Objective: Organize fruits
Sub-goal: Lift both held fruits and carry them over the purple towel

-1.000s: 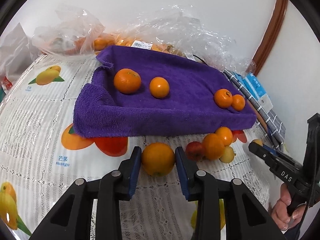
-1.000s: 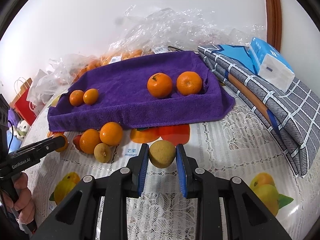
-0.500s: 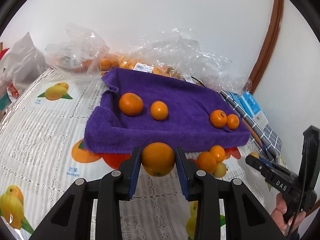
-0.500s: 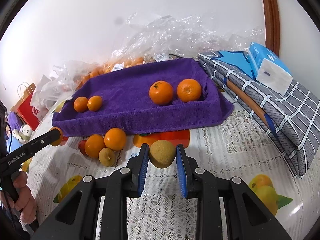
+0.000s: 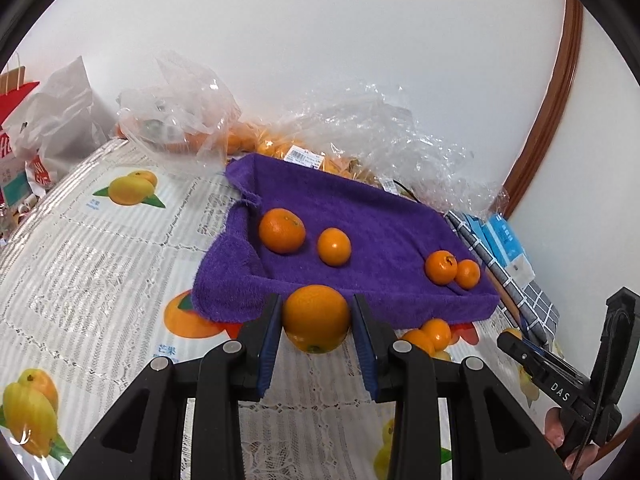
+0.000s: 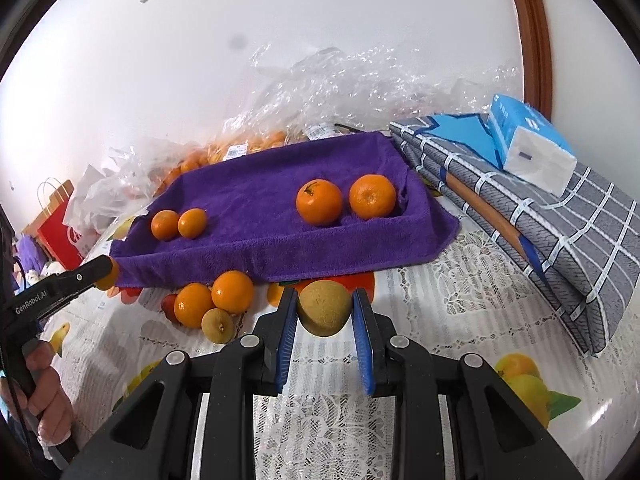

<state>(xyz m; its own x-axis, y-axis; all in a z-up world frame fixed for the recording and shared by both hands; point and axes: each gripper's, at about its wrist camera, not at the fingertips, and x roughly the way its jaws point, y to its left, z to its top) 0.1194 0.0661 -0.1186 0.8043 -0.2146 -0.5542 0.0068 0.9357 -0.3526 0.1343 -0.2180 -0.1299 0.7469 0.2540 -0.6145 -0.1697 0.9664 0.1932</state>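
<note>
My left gripper [image 5: 316, 330] is shut on a large orange [image 5: 317, 318] and holds it in the air just in front of the purple towel tray [image 5: 360, 216]. My right gripper [image 6: 325, 318] is shut on a round yellow-brown fruit [image 6: 325, 307] lifted above the tablecloth in front of the same tray [image 6: 260, 200]. Two pairs of oranges lie on the towel, one pair at the left [image 6: 178, 224] and one at the right [image 6: 346, 200]. A small heap of loose fruit [image 6: 212, 304] lies on the table before the tray.
Clear plastic bags with more oranges [image 5: 280, 136] lie behind the tray against the wall. A folded grey checked cloth [image 6: 560, 232] with a blue tissue pack [image 6: 528, 148] lies to the right. A red paper bag [image 5: 16, 120] stands at the far left.
Both grippers have risen from the table with their fruit and moved toward the front of the purple towel. The fruit on the towel has not moved.
</note>
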